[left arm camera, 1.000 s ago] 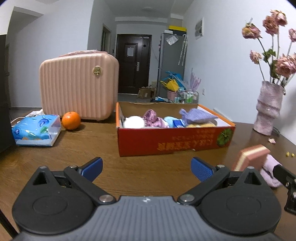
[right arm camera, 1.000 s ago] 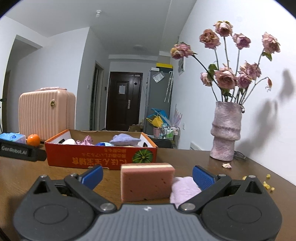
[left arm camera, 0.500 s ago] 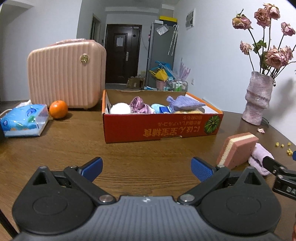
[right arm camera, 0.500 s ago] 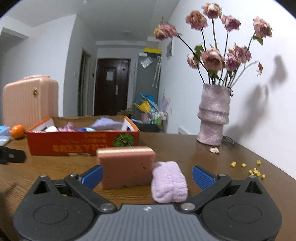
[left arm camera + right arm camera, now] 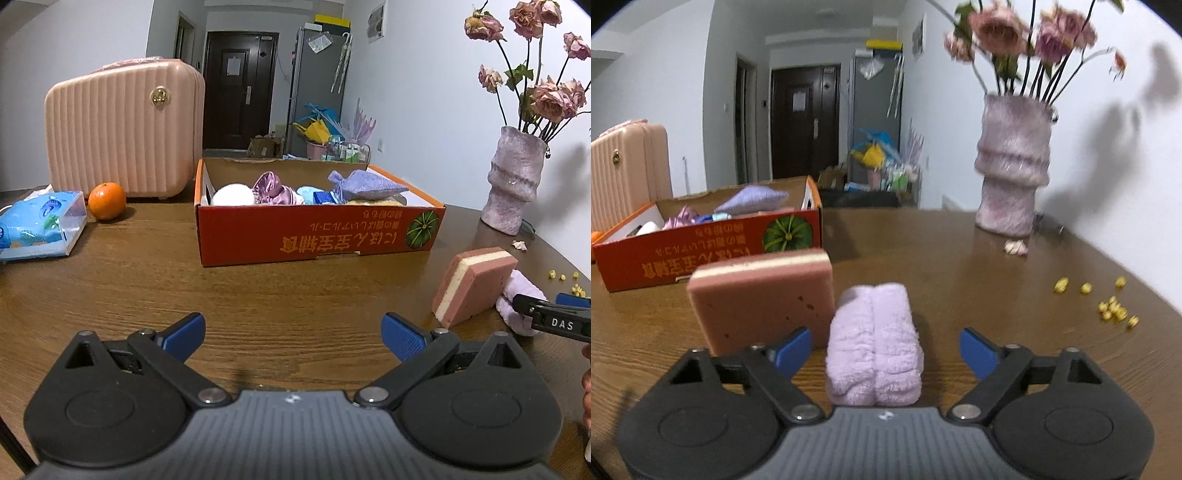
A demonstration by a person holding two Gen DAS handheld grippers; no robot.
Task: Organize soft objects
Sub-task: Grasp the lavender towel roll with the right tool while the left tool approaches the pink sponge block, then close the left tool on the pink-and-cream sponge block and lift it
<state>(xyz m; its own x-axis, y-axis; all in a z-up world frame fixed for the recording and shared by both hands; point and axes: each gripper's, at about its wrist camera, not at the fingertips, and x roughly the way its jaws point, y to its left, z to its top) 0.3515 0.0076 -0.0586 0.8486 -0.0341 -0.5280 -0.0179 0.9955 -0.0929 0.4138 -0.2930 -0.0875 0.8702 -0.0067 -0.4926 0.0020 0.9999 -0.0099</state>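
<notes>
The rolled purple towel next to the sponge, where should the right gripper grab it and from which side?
Grip the purple towel across its middle, on its two long sides, coming from the near end along its length. It lies lengthwise between the right gripper, whose jaws have just been closing but do not press it yet. Keep the left pad off the sponge.

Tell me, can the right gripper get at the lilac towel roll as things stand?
Probably yes: the lilac towel roll lies between the closing right gripper's fingers, with the sponge just beside.

Lilac rolled towel flat on table — pink sponge upright beside.
</notes>
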